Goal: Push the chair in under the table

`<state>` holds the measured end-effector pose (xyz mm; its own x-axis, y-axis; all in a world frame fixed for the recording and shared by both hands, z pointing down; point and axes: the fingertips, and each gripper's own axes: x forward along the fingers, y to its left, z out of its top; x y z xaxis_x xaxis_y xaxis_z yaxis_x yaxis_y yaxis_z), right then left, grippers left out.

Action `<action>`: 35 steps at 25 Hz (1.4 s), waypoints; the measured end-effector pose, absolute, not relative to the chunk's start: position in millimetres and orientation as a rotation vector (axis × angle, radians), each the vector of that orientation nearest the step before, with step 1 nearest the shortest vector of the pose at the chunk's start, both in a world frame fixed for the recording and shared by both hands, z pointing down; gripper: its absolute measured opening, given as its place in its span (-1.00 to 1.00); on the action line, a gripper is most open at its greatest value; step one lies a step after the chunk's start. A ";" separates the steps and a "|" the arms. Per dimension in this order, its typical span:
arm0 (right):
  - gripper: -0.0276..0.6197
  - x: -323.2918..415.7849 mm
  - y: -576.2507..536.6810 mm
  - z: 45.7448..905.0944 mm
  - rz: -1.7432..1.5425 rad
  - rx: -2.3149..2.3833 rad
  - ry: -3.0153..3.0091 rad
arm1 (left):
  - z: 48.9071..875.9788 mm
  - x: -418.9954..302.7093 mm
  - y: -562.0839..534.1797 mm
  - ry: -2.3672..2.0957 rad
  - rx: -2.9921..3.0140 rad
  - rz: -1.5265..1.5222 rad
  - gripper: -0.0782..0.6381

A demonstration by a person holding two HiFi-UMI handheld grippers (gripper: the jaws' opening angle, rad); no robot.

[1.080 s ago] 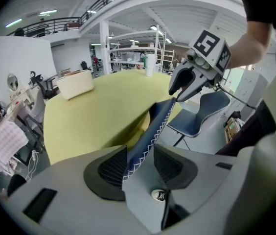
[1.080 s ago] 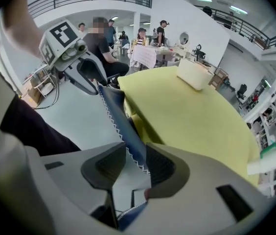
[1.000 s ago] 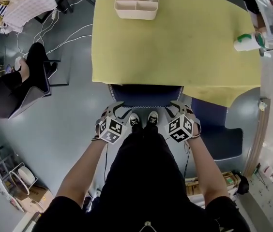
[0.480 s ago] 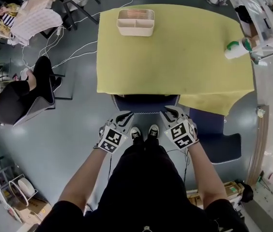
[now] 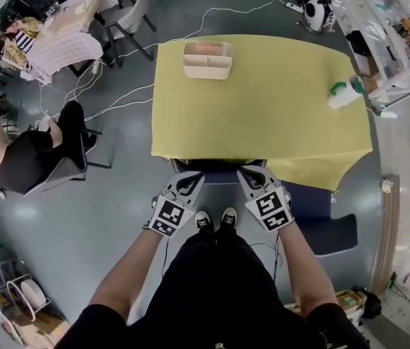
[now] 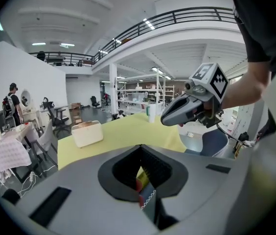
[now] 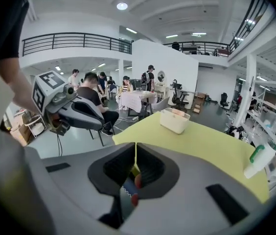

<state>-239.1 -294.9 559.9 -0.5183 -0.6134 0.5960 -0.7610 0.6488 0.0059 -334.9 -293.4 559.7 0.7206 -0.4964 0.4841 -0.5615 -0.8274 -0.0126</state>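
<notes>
Blue chair (image 5: 216, 174), judged light and rigid, is best pushed at its backrest; left hand-held gripper (image 5: 189, 182) and right hand-held gripper (image 5: 251, 177), jaws just closed, are held empty.

**L claw shut, table ahead**

On the left gripper (image 6: 140, 147) the jaws have just closed: tips touching, nothing btwn them. Thru the gap below the tips shows a strip of the chair (image 6: 148, 203), blue w/ white zigzag trim. Straight ahead is the yellow table (image 6: 123, 133), w/ a white basket (image 6: 86, 133) ahead-left and a white cup (image 6: 151, 113) at its far edge. The right gripper (image 6: 166, 119) hangs up-right of the claw, marker cube on top.
</notes>
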 end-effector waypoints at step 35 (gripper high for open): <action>-0.87 -260.7 -317.2 365.0 0.298 1.293 -2.556 | 358.7 -341.6 -301.5 -1.006 2.887 0.291 -0.76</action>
<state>-260.7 -317.2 365.0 -0.5695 -0.7568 0.3208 -0.8103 0.5826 -0.0641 -341.6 -301.5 358.7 0.7679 -0.6082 0.2010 -0.6216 -0.7833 0.0047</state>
